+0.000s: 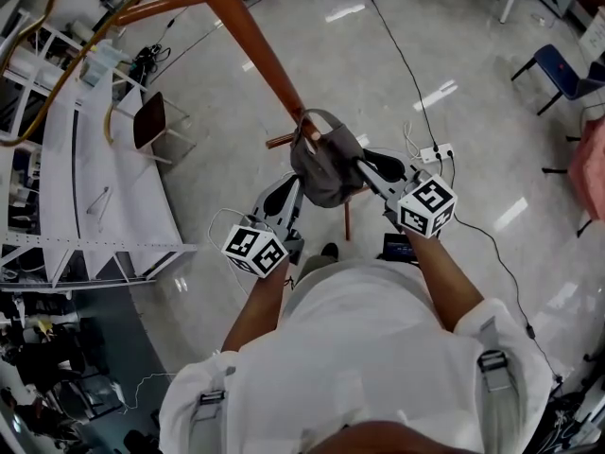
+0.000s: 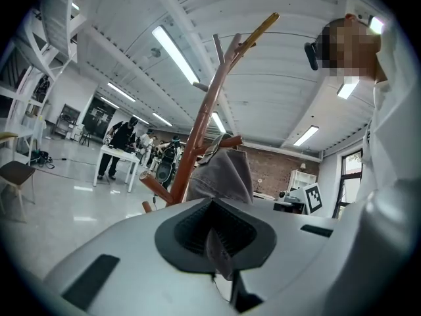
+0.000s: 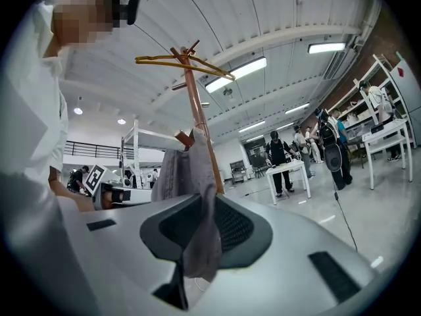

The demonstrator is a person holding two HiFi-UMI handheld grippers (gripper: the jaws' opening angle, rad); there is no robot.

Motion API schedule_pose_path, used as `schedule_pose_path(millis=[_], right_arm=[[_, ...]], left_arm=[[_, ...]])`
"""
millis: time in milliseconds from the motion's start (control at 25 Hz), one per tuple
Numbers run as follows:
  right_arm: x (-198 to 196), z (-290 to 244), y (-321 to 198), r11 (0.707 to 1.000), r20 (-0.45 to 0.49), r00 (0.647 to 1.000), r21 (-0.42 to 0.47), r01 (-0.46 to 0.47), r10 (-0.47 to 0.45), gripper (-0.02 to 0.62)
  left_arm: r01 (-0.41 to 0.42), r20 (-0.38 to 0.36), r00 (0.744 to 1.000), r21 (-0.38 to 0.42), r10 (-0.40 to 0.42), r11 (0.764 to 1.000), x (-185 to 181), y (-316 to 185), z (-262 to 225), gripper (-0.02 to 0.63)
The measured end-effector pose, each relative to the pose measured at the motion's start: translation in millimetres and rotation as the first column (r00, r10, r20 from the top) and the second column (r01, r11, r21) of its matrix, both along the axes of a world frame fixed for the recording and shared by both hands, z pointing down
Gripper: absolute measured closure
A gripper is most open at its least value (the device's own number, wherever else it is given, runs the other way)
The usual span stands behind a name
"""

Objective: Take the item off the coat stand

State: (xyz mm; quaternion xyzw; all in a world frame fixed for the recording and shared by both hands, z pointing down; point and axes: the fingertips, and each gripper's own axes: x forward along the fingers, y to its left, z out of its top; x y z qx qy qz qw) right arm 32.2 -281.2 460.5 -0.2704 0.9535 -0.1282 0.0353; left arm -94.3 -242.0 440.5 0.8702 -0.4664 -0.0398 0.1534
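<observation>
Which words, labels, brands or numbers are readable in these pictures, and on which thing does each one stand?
No text can be read in any view.
Left cube and right cube: black-and-white square patterns only, no letters or numbers.
Grey cloth on the coat stand: no label shows.

White shelving rack [image 1: 66, 159] along the floor's [image 1: 473, 26] left edge, brown chair [image 1: 148, 119] just beside it. Blue chair [image 1: 553, 64] near the floor's upper right corner. Power strip [image 1: 437, 152] lying on the floor mid-right. White table [image 3: 289, 170] with people [image 3: 276, 151] standing around it, under ceiling strip lights [image 3: 240, 71].
</observation>
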Motion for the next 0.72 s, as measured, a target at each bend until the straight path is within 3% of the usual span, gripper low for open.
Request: schedule_pose_path(millis=[720], right_arm=[[33.4, -17.0, 64.3, 0.998, 0.077, 0.997, 0.064, 0.027, -0.031, 0.526]], left_arm=[[0.013, -0.038, 0.999, 0.052, -0.011, 0.999, 34.2, 51.8, -17.6, 0.591]])
